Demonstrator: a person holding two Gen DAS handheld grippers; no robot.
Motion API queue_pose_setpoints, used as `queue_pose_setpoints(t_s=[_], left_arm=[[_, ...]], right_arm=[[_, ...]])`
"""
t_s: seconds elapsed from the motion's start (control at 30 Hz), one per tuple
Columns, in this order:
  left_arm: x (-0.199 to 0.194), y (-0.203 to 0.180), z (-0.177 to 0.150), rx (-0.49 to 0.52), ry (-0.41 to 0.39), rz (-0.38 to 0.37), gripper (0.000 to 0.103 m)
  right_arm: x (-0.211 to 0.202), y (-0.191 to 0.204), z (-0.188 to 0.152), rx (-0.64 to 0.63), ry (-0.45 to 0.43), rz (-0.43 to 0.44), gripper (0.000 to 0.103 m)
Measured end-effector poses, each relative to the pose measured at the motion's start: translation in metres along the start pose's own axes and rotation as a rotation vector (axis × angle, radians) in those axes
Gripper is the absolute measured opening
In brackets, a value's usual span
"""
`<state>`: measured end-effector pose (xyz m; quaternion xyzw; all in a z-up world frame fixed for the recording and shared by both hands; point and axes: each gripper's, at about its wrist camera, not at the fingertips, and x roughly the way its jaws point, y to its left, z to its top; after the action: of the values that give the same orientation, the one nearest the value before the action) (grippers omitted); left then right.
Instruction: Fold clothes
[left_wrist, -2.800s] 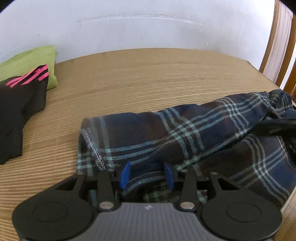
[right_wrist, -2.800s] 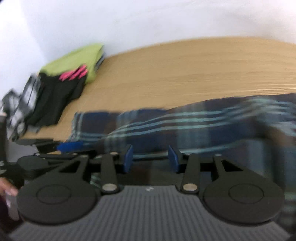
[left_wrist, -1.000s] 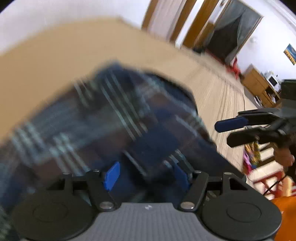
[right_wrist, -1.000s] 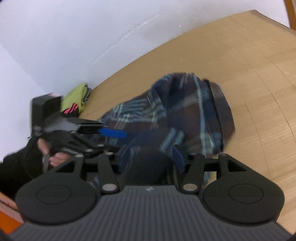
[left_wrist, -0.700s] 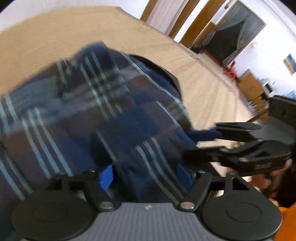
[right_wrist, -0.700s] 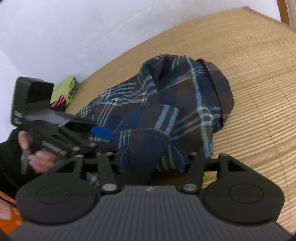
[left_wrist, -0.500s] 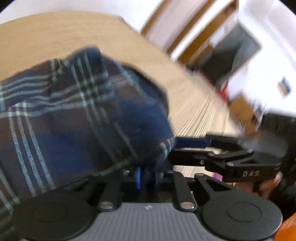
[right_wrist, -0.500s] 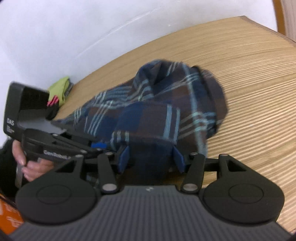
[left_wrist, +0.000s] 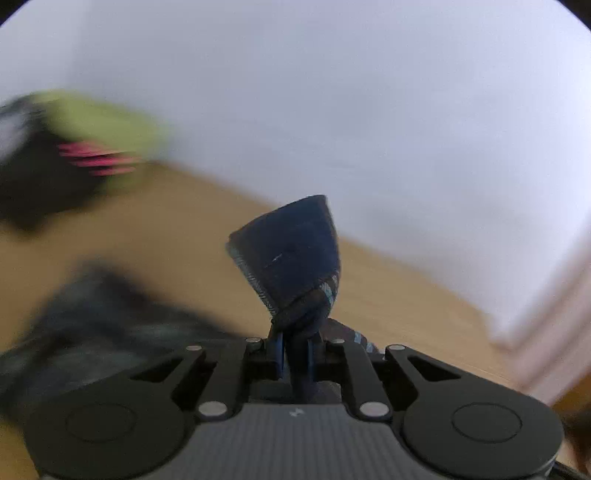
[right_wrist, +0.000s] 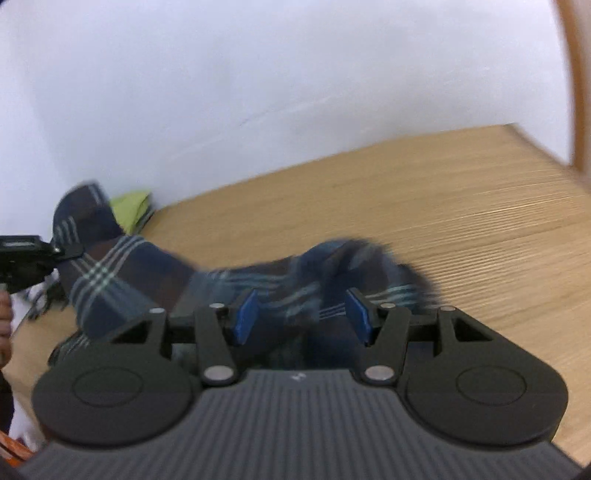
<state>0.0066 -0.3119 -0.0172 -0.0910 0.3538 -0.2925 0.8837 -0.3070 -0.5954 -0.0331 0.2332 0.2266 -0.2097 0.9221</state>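
A dark blue and brown plaid garment stretches across the wooden table between both grippers. My left gripper is shut on one corner of it, and that corner sticks up past the pads. Seen from the right wrist, this left gripper sits at the far left with the cloth raised off the table. My right gripper holds its blue pads half apart, with a thick bunch of the same garment filling the gap. The remaining cloth is blurred.
A folded stack, lime green with a black piece striped pink, lies against the white wall; it also shows small in the right wrist view as the green stack. A wooden frame rises at the right. A hand shows at left.
The left gripper shut on a corner of the plaid garment, then swung away and rolled, lifting that corner toward the folded stack. The right gripper kept its bunch and shifted slightly.
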Motion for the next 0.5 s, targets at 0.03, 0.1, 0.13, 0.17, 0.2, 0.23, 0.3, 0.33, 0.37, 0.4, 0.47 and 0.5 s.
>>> queue_pose_setpoints(t_s=[0.03, 0.1, 0.13, 0.17, 0.2, 0.23, 0.3, 0.33, 0.37, 0.4, 0.47, 0.5], left_arm=[[0.009, 0.017, -0.005, -0.039, 0.018, 0.062, 0.013], [0.027, 0.051, -0.014, -0.117, 0.056, 0.184, 0.013], [0.034, 0.065, -0.019, -0.146, 0.086, 0.208, 0.013], [0.038, 0.074, -0.024, -0.167, 0.113, 0.212, 0.013], [0.043, 0.082, -0.030, -0.186, 0.139, 0.216, 0.014], [0.045, 0.083, -0.034, -0.185, 0.149, 0.214, 0.015], [0.043, 0.081, -0.036, -0.157, 0.147, 0.216, 0.016], [0.043, 0.079, -0.035, -0.140, 0.145, 0.218, 0.016], [0.040, 0.082, -0.027, -0.131, 0.146, 0.214, 0.016], [0.039, 0.084, -0.028, -0.133, 0.147, 0.206, 0.016], [0.038, 0.085, -0.027, -0.142, 0.150, 0.192, 0.017], [0.038, 0.089, -0.022, -0.148, 0.151, 0.188, 0.017]], right_arm=[[0.012, 0.006, -0.001, -0.020, 0.026, 0.017, 0.056], [0.035, 0.017, -0.003, -0.063, 0.080, 0.034, 0.056], [0.046, 0.022, -0.004, -0.084, 0.107, 0.043, 0.056], [0.056, 0.027, -0.005, -0.106, 0.131, 0.050, 0.056], [0.061, 0.031, -0.004, -0.132, 0.143, 0.054, 0.055], [0.066, 0.034, -0.002, -0.162, 0.148, 0.057, 0.055], [0.077, 0.041, 0.009, -0.209, 0.141, 0.063, 0.055], [0.085, 0.043, 0.018, -0.227, 0.131, 0.067, 0.055], [0.093, 0.045, 0.028, -0.245, 0.120, 0.069, 0.055], [0.101, 0.046, 0.039, -0.266, 0.107, 0.066, 0.055], [0.119, 0.047, 0.064, -0.320, 0.079, 0.048, 0.055], [0.130, 0.044, 0.077, -0.351, 0.069, 0.036, 0.055]])
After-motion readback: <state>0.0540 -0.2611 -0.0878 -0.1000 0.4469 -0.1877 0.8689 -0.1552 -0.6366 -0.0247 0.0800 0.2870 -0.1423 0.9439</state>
